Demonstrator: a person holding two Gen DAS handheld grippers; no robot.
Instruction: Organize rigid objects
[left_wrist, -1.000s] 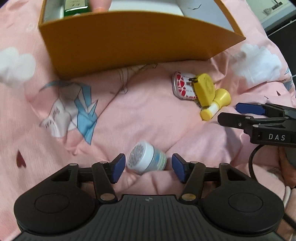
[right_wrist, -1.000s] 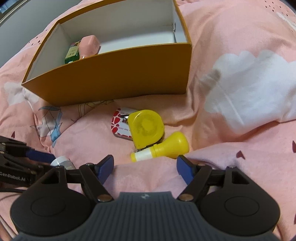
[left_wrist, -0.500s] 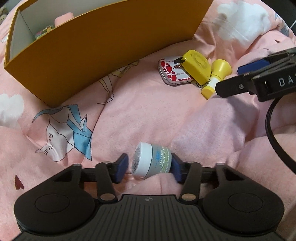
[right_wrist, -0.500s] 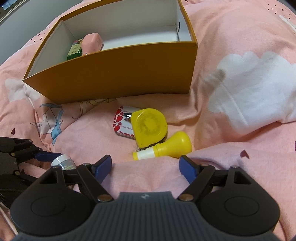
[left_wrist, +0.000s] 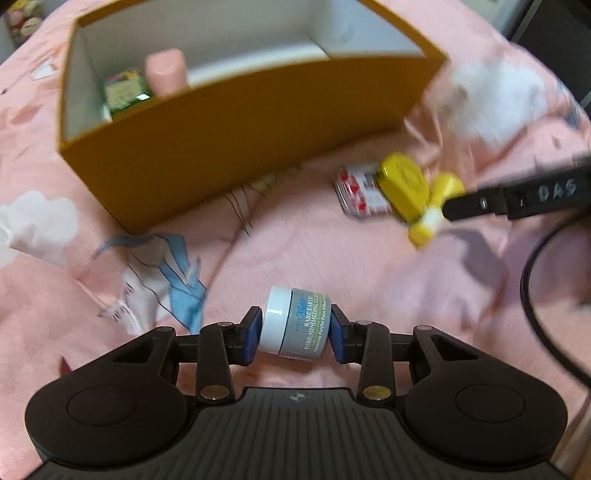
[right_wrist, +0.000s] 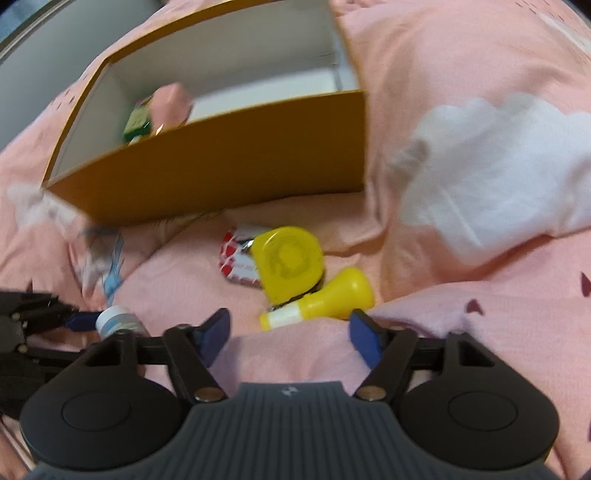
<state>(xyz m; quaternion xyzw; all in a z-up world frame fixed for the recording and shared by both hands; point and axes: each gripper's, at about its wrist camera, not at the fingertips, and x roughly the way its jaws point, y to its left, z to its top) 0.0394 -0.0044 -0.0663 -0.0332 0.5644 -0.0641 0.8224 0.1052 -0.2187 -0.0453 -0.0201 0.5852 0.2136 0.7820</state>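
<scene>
Jar (left_wrist: 295, 324) of face mask, white lid, lies sideways clamped in left hand-held gripper (left_wrist: 294, 336) above the bed's pink sheet (left_wrist: 369, 280). Orange box (left_wrist: 236, 140) holds a green tin (left_wrist: 125, 90) and pink item (left_wrist: 165, 72) (left end). Right hand-held gripper (right_wrist: 290, 332) gapes wide, holding nothing, near the yellow bottle (right_wrist: 325, 297).

Green packet (left_wrist: 123, 92) half hidden (box wall (left_wrist: 236, 147))

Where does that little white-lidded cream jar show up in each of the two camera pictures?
Left wrist view: the cream jar sits low in the centre, clamped between the left gripper's blue pads.
Right wrist view: the same jar peeks out at the lower left, partly hidden behind the right gripper's linkage.
Shared landmark: the orange box beyond it in both.
</scene>
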